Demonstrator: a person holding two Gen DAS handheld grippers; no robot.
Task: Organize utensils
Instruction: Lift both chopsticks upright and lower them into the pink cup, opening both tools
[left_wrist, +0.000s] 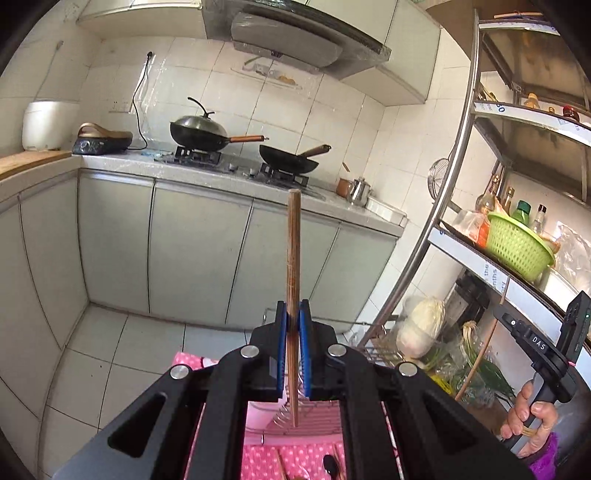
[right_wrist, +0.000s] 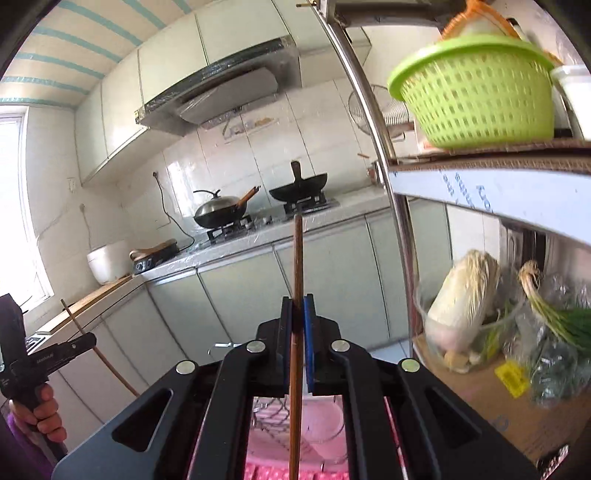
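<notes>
A chopstick (left_wrist: 293, 258) stands nearly upright in the centre of the left wrist view, pinched between the blue pads (left_wrist: 282, 332) of the left gripper (left_wrist: 294, 325), which is closed on its lower part; its top reaches up in front of the counter edge, and its lower end hangs over a wire rack (left_wrist: 295, 424) on a pink dotted cloth (left_wrist: 266, 461) at the bottom of the frame. At the lower right, a hand (left_wrist: 528, 417) holds the other tool, marked "DAS" in white letters, with a second stick rising from it. A green basket (left_wrist: 517, 247) sits on the metal shelf (left_wrist: 461, 147) at right, whose edge film carries print too broken to read beyond "the" and "onths". In the right wrist view, the second chopstick (right_wrist: 297, 295) runs up the middle of the frame, clamped in the right gripper (right_wrist: 298, 325), its jaws closed on it just below mid-length, the lower end over a pale pink bowl (right_wrist: 325, 424) and rack. The left tool shows at the lower left, its lettering too small to read; the shelf film at right bears blue print I cannot make out. The risks, as I judge them: each stick is held by a narrow pinch on a smooth round shaft, so a quick swing could make it pivot or slip out, and the long free tips could strike the shelf post close at the right.
</notes>
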